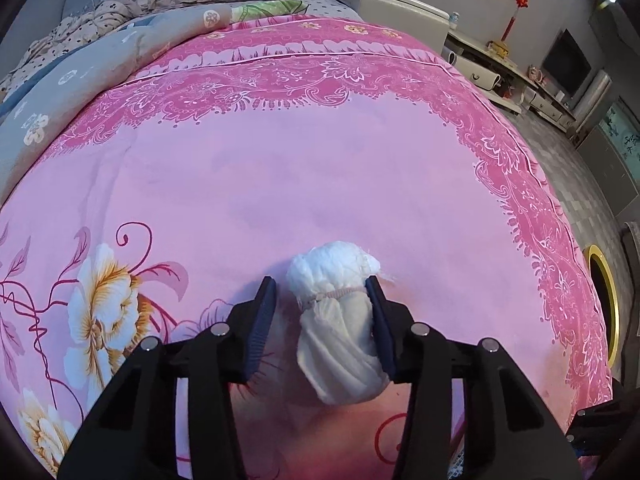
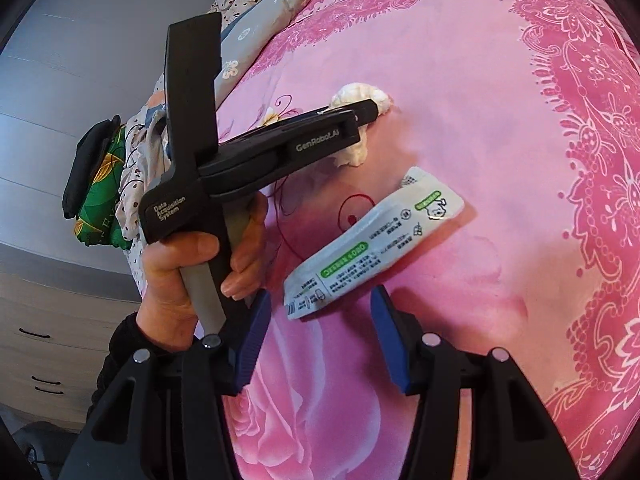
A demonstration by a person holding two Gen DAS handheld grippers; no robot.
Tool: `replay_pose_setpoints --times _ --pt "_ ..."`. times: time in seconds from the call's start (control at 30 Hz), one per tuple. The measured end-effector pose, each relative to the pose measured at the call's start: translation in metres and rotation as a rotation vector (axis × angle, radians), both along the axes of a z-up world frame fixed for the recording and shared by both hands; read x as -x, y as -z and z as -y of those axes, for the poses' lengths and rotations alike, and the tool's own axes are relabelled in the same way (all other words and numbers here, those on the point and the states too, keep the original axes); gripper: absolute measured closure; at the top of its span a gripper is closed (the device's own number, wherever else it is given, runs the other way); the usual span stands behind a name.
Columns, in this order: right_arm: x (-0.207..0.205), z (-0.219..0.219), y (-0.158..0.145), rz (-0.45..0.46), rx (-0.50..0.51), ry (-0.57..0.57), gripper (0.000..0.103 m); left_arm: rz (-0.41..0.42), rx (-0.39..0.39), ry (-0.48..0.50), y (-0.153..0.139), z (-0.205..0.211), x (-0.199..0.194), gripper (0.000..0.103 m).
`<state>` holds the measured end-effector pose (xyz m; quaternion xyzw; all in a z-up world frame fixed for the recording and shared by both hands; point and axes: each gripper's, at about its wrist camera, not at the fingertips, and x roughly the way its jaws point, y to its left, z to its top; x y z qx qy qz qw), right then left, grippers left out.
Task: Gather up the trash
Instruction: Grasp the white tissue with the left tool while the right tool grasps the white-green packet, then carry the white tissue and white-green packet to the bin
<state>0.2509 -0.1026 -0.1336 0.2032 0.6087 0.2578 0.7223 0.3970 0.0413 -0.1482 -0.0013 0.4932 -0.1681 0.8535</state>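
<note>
A rolled-up white diaper [image 1: 338, 320] lies on the pink bedspread [image 1: 280, 168]. My left gripper [image 1: 323, 292] is open, its jaws on either side of the diaper; the right pad touches it, the left pad stands apart. In the right wrist view the left gripper [image 2: 372, 110] reaches over the same diaper [image 2: 360, 94], held by a hand. A white and green printed wrapper [image 2: 372, 240] lies flat on the bedspread [image 2: 480, 100]. My right gripper [image 2: 320, 300] is open and empty, just short of the wrapper's near end.
Pillows and a folded grey quilt [image 1: 100, 64] lie at the head of the bed. A round yellow-rimmed bin [image 1: 604, 300] stands on the floor beyond the bed's right edge. A low TV cabinet [image 1: 500, 68] lines the far wall. Drawers [image 2: 40, 340] stand at left.
</note>
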Motion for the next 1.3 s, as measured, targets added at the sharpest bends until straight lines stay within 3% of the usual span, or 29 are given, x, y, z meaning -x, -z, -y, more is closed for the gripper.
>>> replay_pose_setpoints --times 0.17,0.47,0.63,0.87,1.3 --pt "-0.014 -0.006 0.007 -0.040 -0.006 0.023 0.054 -0.008 0.024 -0.010 0.000 -0.005 -0.009 0.072" --pt "-0.030 -0.011 0.014 -0.068 0.067 0.053 0.054 -0.014 0.057 -0.006 0.003 -0.010 -0.015 0.074" --pt "-0.032 -0.009 0.018 -0.077 0.091 0.053 0.068 -0.013 0.063 -0.009 0.003 -0.011 -0.015 0.074" --pt "-0.026 -0.012 0.011 -0.030 0.093 0.020 0.078 -0.006 0.052 -0.025 0.001 -0.009 -0.012 0.077" --pt "0.009 0.028 -0.006 -0.016 0.066 0.012 0.081 0.012 0.038 -0.056 -0.026 -0.002 0.006 0.077"
